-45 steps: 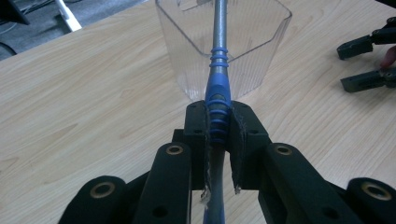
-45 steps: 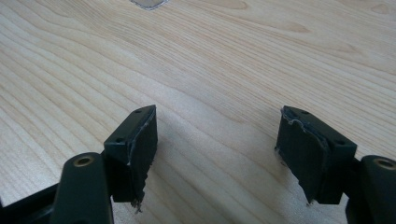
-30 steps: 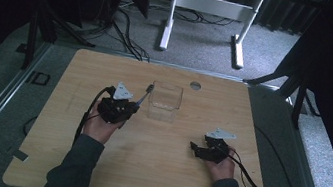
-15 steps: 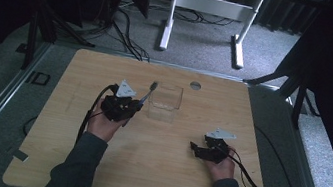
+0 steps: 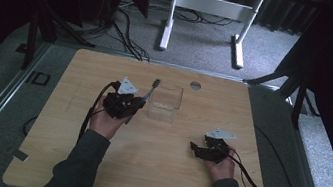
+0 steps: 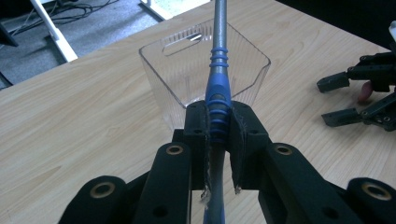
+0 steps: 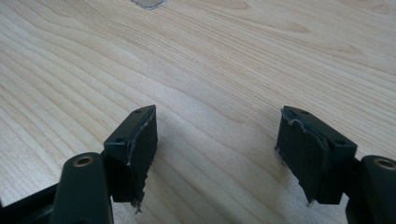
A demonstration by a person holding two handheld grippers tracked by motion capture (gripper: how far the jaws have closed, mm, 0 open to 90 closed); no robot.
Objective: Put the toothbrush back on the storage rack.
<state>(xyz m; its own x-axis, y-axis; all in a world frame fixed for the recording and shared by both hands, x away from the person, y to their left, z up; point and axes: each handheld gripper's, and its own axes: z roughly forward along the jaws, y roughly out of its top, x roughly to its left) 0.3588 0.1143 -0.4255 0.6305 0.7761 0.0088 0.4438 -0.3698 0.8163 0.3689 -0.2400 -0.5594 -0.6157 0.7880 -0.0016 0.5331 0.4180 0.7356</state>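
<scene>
On a light wooden table (image 5: 152, 172), a person works w/ two hand-held grippers. At left in the high view, the left gripper (image 5: 136, 105) sits above the table's middle-left, gripped by the left hand (image 5: 105, 123), its cable looping back along the dark sleeve. Its jaws are clamped tight on a toothbrush (image 5: 151, 90): the left gripper view has the black pads pressed against both sides of the blue ribbed handle (image 6: 218, 100), w/ the grey shaft running up and away over the container. The brush tilts up and to the right, head end over the near-left rim of a clear plastic container (image 5: 165, 103), which stands upright near the table's centre, just right of the gripper; whether the brush touches the rim can't be told. Farther right, well apart from the container, the right gripper (image 5: 194, 149) lies low by the table's right-front area in the right hand (image 5: 220, 167). Its jaws stand wide apart w/ nothing between them, bare wood showing in the gap in the right gripper view. A small round grommet (image 5: 195, 85) sits near the far edge.
</scene>
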